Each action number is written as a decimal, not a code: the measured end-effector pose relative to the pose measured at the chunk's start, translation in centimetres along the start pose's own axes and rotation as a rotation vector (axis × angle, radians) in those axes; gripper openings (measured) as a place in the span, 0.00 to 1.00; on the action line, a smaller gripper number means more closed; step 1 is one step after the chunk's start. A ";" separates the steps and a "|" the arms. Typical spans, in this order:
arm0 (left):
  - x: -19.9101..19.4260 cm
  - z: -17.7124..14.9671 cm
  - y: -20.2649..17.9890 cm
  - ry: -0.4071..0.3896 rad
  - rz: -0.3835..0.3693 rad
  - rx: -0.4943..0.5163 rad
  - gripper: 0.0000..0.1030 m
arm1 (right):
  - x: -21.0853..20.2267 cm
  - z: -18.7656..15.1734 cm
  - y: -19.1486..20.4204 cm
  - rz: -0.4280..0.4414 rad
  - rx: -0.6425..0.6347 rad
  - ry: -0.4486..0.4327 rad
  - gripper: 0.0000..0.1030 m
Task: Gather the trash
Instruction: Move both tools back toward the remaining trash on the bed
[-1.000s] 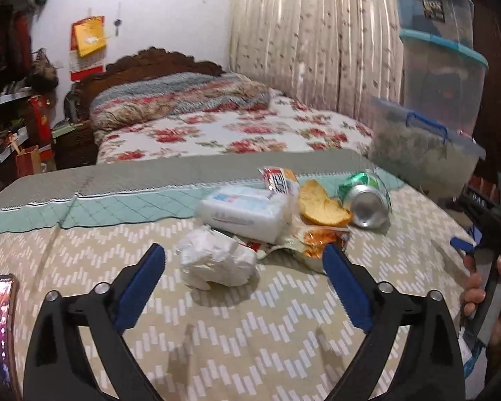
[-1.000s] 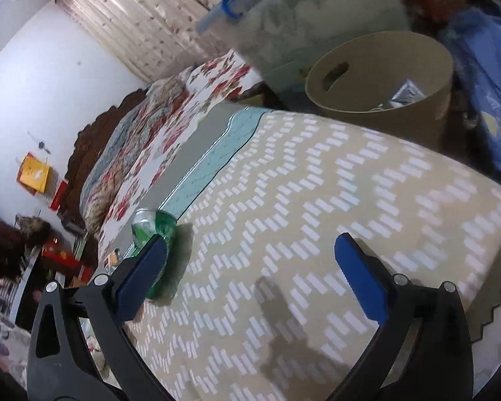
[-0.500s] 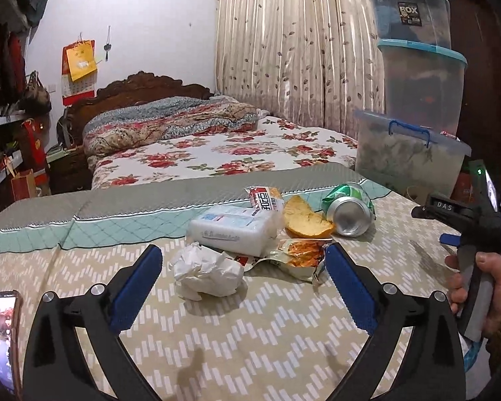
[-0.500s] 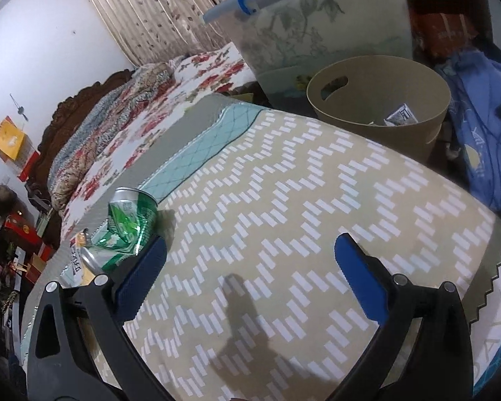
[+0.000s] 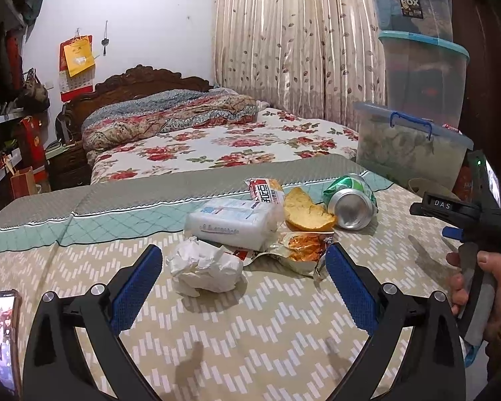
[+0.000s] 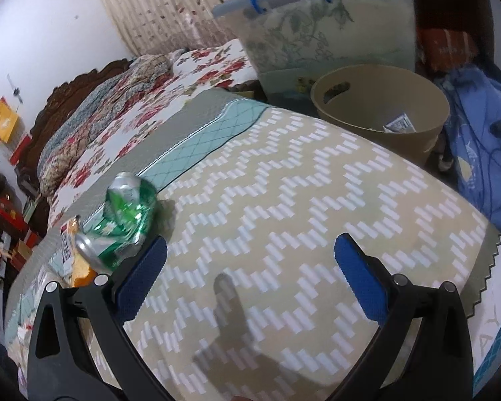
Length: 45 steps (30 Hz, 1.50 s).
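You hold the left gripper (image 5: 242, 280) with its jaws wide apart and empty, low over the tabletop (image 5: 284, 327) and aimed at the crumpled tissue (image 5: 205, 267), probably your first pick. The right gripper (image 6: 250, 267), also apart and empty, waits beside the crushed green can (image 6: 123, 220). The tan bin (image 6: 380, 113) stands past the tabletop's far edge; snack wrapper (image 5: 297, 245) and tissue pack (image 5: 233, 220) crowd close behind the tissue.

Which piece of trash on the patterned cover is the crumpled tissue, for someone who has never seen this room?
Start at the zigzag-patterned cover in the foreground and find the pile of trash near its middle. The crumpled tissue sits at the near left edge of that pile, just in front of the wrapped white packet. It is the only plain white, wrinkled, unprinted lump; the snack wrapper and green can are coloured.
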State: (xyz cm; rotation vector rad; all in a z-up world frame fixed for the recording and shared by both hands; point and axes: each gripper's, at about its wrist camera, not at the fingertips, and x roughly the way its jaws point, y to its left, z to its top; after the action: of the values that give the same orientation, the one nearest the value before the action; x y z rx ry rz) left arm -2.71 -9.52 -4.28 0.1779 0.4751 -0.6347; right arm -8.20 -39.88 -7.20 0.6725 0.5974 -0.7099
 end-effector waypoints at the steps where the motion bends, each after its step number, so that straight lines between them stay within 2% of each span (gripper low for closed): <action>1: 0.1 0.0 -0.1 0.005 0.003 0.002 0.92 | 0.1 -0.2 0.6 0.004 -0.019 0.013 0.97; 9: 0.0 -0.1 -0.2 0.008 0.003 0.006 0.92 | 1.2 -1.2 3.1 0.013 -0.120 0.096 0.97; 14: -0.3 -0.2 -1.5 -0.010 -0.016 0.087 0.92 | 1.2 -1.2 2.3 0.061 -0.079 0.089 0.97; 19: -1.1 -0.6 -2.8 -0.043 -0.034 0.165 0.92 | 1.2 -1.3 2.4 0.054 -0.083 0.089 0.97; 26: -0.5 -0.5 -2.2 -0.020 -0.044 0.136 0.92 | 1.2 -1.3 2.5 0.046 -0.088 0.091 0.97; 33: -0.3 -0.6 -2.9 -0.009 -0.027 0.166 0.92 | 1.2 -1.2 2.4 0.056 -0.079 0.088 0.97; 37: 1.0 -0.6 -1.9 0.083 -0.063 0.119 0.92 | 1.1 -1.2 2.3 0.072 -0.067 0.085 0.97; 45: 1.7 -0.7 -0.7 0.120 -0.066 0.032 0.92 | 1.0 -0.9 1.3 0.119 -0.026 0.073 0.97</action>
State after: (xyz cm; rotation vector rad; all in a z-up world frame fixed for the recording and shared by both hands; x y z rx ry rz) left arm -2.23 -10.75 -5.74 0.2317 0.5885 -0.6993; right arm -6.88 -38.88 -8.00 0.7060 0.6272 -0.5674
